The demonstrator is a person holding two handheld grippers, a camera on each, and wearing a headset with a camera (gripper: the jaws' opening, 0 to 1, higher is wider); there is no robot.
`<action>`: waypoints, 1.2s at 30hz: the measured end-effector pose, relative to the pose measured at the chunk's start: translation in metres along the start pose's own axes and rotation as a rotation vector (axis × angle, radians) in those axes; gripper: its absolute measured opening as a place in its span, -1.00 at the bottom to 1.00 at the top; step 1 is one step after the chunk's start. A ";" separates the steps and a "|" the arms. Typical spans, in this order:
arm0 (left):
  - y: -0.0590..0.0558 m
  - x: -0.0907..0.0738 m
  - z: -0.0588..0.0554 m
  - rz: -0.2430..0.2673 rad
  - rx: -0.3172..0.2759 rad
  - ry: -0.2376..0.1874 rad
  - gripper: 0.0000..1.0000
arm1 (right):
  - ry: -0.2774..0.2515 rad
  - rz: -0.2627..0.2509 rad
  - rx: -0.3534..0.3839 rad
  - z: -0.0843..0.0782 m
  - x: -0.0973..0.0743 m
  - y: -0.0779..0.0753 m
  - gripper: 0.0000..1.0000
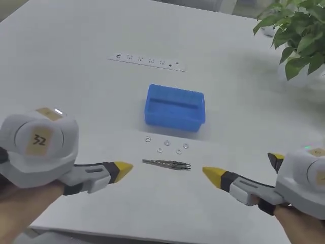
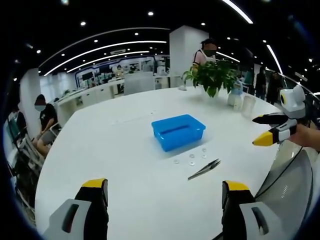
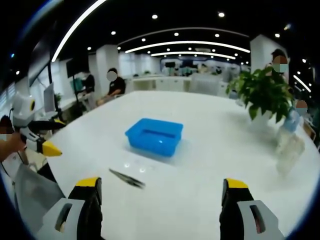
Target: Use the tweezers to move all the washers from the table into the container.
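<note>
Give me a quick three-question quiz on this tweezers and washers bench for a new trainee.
1. True or false: the tweezers are gripped by the right gripper.
2. Where do the washers lie? A in the blue container; B on the table between container and tweezers; C between the jaws of the left gripper.
3. Fill in: both grippers' jaws stand ___.
Key: 1 false, they lie on the table; 2 B; 3 open.
</note>
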State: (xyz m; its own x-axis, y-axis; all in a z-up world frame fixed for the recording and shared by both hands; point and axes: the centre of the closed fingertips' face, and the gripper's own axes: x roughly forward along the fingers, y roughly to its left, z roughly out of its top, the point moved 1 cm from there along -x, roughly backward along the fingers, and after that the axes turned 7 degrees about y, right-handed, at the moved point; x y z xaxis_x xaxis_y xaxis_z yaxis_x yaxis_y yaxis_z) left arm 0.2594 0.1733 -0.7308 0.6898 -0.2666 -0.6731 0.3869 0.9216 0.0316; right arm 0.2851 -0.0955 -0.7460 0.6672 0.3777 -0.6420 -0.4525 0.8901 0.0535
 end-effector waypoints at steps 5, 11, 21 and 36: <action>-0.001 0.001 0.002 -0.004 0.005 -0.003 0.95 | 0.004 0.000 -0.003 -0.001 0.001 0.000 0.98; 0.000 0.004 0.003 -0.004 0.009 0.000 0.95 | 0.008 0.000 -0.003 -0.001 0.002 -0.002 0.98; 0.001 0.008 0.002 -0.007 0.011 0.003 0.95 | 0.016 0.001 -0.007 -0.002 0.005 -0.002 0.98; -0.037 0.059 -0.004 -0.255 0.334 0.126 0.10 | 0.049 0.013 -0.027 -0.009 0.009 0.000 0.98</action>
State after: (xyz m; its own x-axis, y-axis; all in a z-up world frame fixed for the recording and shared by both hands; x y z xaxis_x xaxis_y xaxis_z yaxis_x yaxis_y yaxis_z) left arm 0.2835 0.1247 -0.7748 0.4743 -0.4182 -0.7747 0.7260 0.6835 0.0755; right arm 0.2857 -0.0944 -0.7587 0.6313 0.3757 -0.6784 -0.4772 0.8778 0.0421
